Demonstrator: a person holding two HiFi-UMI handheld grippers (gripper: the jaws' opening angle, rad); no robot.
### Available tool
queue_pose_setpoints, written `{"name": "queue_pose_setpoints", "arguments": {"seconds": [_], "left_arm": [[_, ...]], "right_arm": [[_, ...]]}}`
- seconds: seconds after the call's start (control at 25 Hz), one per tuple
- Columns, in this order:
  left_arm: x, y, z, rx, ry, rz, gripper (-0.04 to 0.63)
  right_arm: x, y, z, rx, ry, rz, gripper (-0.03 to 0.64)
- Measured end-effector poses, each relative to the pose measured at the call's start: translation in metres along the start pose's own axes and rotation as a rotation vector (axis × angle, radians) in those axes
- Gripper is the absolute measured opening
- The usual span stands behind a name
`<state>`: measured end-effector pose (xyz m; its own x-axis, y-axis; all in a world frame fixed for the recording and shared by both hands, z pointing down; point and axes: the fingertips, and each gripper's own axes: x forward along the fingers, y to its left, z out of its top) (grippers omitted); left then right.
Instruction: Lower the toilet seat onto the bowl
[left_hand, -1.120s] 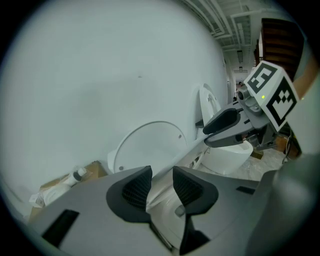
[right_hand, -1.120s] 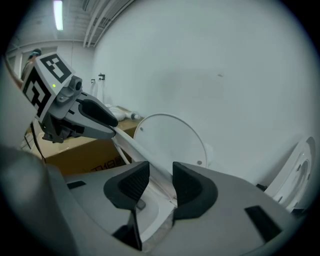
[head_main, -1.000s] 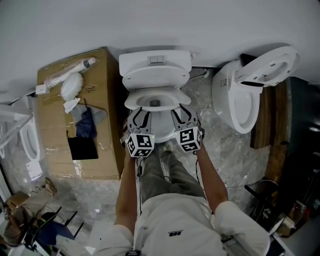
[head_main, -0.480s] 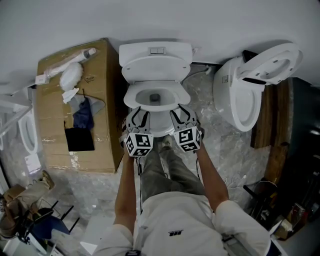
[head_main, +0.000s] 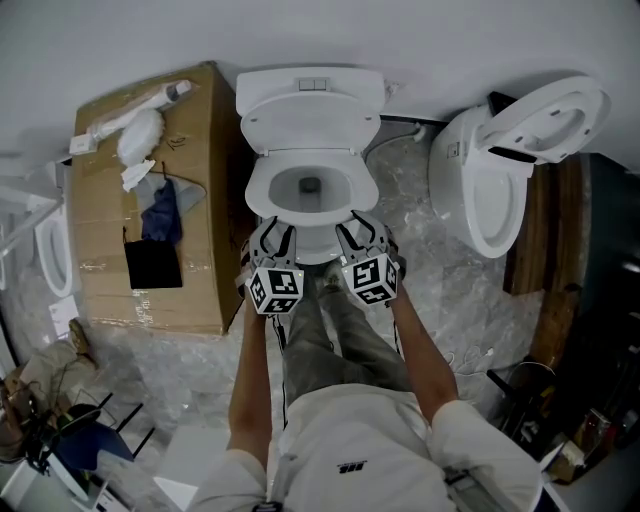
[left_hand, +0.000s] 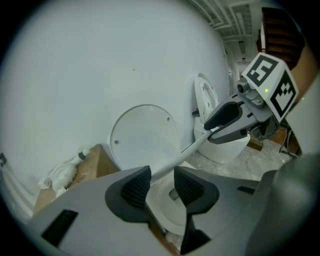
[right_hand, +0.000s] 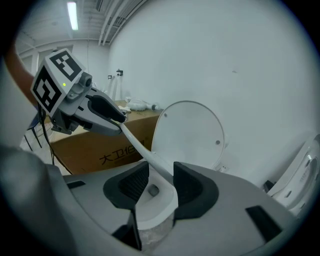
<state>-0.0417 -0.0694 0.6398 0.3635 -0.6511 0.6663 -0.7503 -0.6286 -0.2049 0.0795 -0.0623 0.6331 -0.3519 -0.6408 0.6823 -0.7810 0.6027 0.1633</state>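
Both at work: left gripper (head_main: 272, 233) and right gripper (head_main: 358, 229) each pinch the toilet seat (right_hand: 143, 153) at its front rim, tilted above the bowl (right_hand: 160, 211).

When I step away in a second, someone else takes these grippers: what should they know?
Left gripper: shut on the seat, at its front edge.
Right gripper: shut on the same edge.
Seat: tilted, held above the bowl, not resting on it.
Lid: upright at the back.
Done: seat gripped by both.
Left: lower it flat onto the bowl, then release.
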Motion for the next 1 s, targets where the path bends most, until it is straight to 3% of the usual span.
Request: {"name": "queue_pose_setpoints", "arguments": {"seconds": [1.0], "left_arm": [[-0.007, -0.053, -0.083, -0.008, 0.099, -0.032, 0.186]], "right_arm": [[0.003, 0.059, -0.078, -0.058, 0.088, 0.095, 0.175]]}}
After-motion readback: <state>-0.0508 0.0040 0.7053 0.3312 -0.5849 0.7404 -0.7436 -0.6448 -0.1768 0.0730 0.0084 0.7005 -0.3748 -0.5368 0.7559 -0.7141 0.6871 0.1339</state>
